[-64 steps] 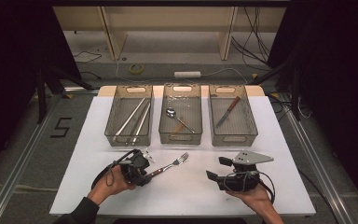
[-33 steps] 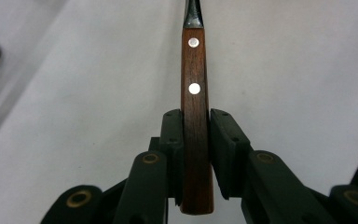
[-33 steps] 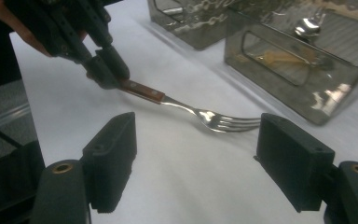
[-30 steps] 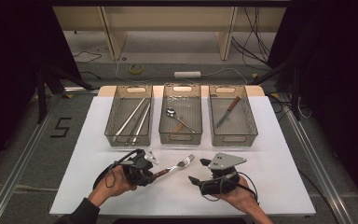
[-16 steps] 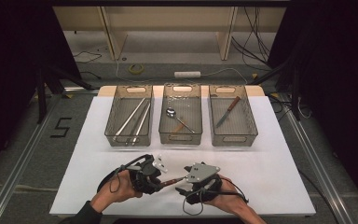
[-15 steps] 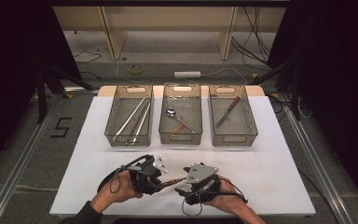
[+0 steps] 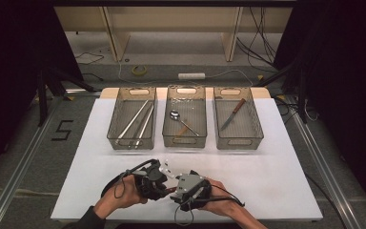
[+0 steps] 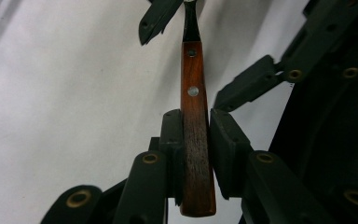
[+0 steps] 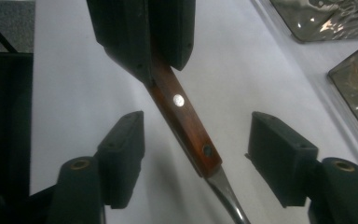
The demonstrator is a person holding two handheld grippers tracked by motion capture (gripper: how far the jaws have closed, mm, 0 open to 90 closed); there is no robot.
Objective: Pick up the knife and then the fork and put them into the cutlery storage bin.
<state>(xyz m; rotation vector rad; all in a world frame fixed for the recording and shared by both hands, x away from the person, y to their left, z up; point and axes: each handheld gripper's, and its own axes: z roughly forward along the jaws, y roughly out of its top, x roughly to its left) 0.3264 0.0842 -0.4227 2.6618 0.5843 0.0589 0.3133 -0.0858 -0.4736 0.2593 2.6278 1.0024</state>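
The left gripper (image 8: 196, 144) clamps the fork's wooden handle (image 8: 194, 121) above the white table (image 7: 276, 157). The right gripper's (image 9: 196, 158) jaws, just closing, straddle it untouched. No lettering is legible.

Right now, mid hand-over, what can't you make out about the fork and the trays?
- Fork prongs: cut off by the top edge in the left gripper view and the bottom edge in the right gripper view; in the high view the two grippers cover them.
- Items in the middle tray: too small in the high view.

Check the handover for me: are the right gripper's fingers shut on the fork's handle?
Open: the right gripper straddles the fork handle without touching, closing in.
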